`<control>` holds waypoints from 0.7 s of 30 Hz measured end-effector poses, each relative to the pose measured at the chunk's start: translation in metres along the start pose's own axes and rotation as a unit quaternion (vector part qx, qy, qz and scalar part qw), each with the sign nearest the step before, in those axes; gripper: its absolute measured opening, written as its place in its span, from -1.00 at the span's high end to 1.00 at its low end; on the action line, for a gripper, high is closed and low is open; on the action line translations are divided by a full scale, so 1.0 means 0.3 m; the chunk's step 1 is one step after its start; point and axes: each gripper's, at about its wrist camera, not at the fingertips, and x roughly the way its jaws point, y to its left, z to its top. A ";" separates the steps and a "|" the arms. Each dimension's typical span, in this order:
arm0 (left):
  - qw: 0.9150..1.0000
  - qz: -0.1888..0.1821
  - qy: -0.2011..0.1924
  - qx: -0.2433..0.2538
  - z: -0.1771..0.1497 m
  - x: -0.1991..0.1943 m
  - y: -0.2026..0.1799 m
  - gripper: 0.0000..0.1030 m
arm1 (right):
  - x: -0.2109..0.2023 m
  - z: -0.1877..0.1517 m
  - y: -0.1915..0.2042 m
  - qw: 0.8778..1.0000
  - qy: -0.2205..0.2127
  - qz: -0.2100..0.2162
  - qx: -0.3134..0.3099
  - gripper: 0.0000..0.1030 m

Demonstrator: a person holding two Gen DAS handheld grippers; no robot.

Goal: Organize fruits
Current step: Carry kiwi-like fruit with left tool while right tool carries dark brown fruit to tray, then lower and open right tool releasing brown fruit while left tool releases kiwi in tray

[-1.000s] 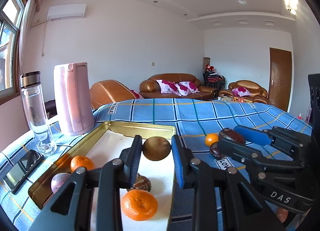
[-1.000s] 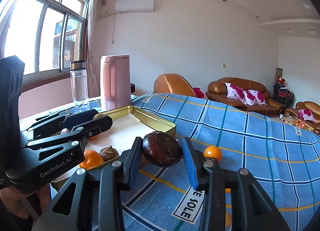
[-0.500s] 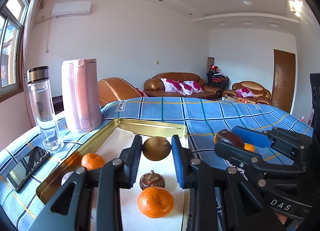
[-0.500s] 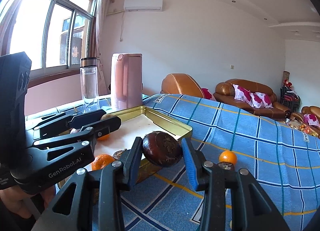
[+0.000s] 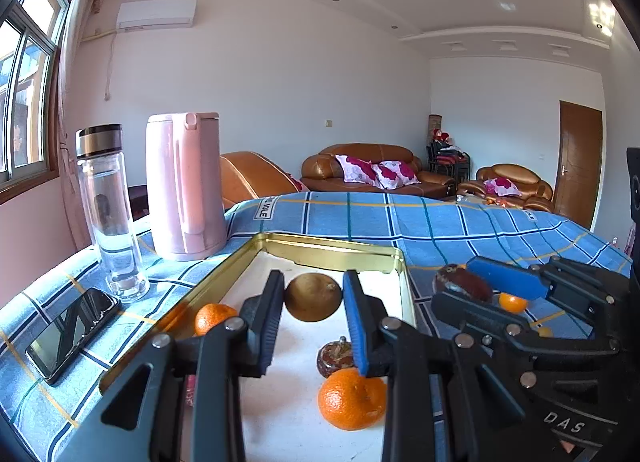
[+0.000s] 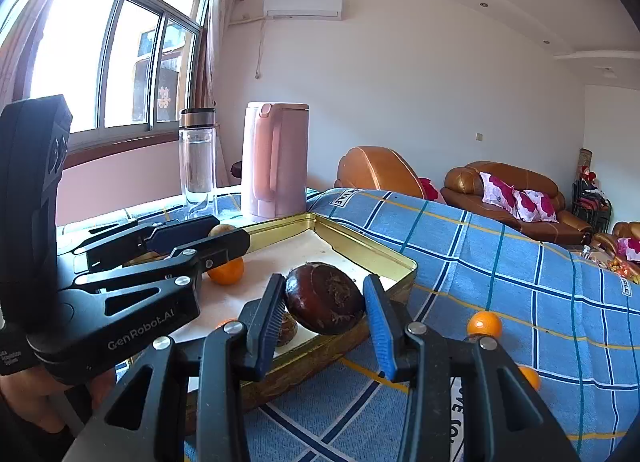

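Observation:
My left gripper (image 5: pixel 314 298) is shut on a brown kiwi (image 5: pixel 313 297) and holds it above the gold tray (image 5: pixel 332 248). The tray holds two oranges (image 5: pixel 352 398) (image 5: pixel 212 317) and a dark brown fruit (image 5: pixel 334 356). My right gripper (image 6: pixel 325 304) is shut on a dark brown mangosteen (image 6: pixel 325 303), held over the tray's near right edge (image 6: pixel 360 246). It also shows in the left wrist view (image 5: pixel 460 282). Loose oranges (image 6: pixel 485 324) lie on the blue checked cloth to the right of the tray.
A pink kettle (image 5: pixel 182 186) and a glass bottle (image 5: pixel 108 214) stand behind the tray's left side. A phone (image 5: pixel 72 334) lies at the left edge. The blue checked cloth (image 6: pixel 500 254) stretches to the right. Sofas stand far behind.
Both grippers have moved leftward with their fruits. The right gripper's mangosteen now hangs over the tray's edge rather than over the cloth. The left gripper is further over the tray.

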 end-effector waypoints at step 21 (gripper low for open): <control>0.999 0.029 0.028 -0.006 -0.020 0.010 0.137 0.39 | 0.087 0.006 0.128 0.999 0.021 0.028 -0.024 0.18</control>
